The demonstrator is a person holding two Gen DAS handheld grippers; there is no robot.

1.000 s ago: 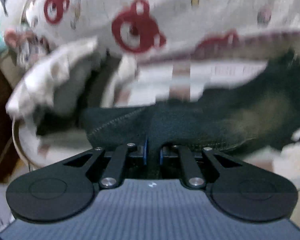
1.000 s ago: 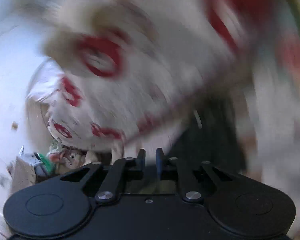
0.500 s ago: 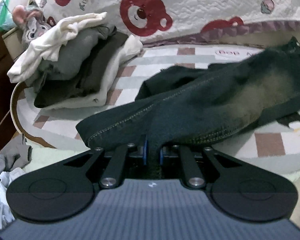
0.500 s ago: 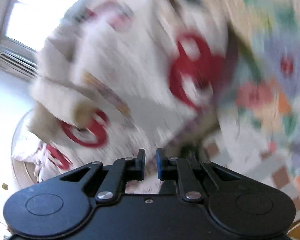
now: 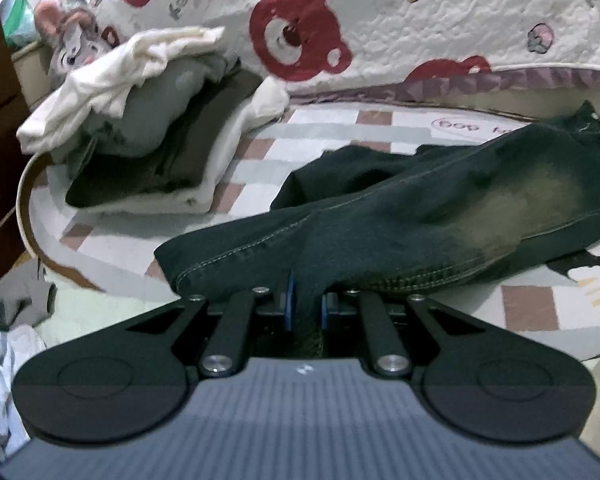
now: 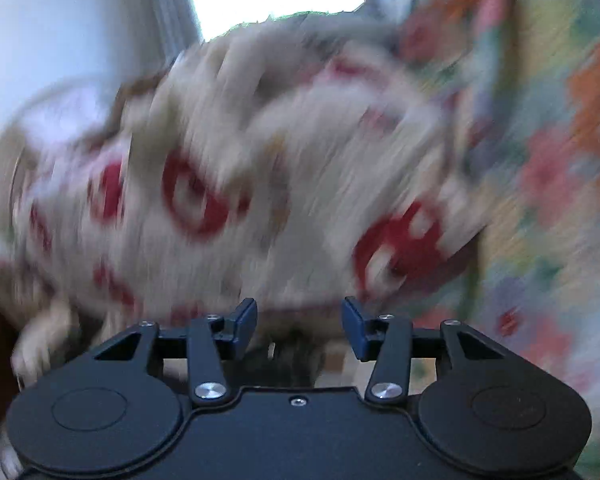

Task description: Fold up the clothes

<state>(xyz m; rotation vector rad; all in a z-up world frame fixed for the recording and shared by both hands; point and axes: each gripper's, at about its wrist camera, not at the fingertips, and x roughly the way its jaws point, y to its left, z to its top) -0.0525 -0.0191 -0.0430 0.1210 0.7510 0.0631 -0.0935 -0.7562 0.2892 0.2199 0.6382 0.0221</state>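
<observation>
We have the left gripper [image 5: 306,306] clamped on the hem end of the dark green-black denim jeans with tan stitching and a faded patch [image 5: 440,208]; the cloth runs straight down between the blue pads. The rest of the jeans lies stretched across the checked pink-and-white bed sheet [image 5: 380,120], reaching away to the right, near the stack of folded grey, olive and cream clothes [image 5: 148,140] at the left but apart from it. Behind both sits the white quilt printed with red bear faces [image 5: 380,32].

Our right gripper [image 6: 300,322] stands wide, with nothing between its fingers; its view is badly blurred and shows mostly the quilt, so we cannot tell how near it is to the jeans.

We judge the denim heavy and fairly stiff for cloth: it should hold a crease well and not slip easily from the pads, but a single pinch lets the far end drag. We would take the other hold at the waistband or the second leg's hem, along a thick seam, so both ends lift evenly.
</observation>
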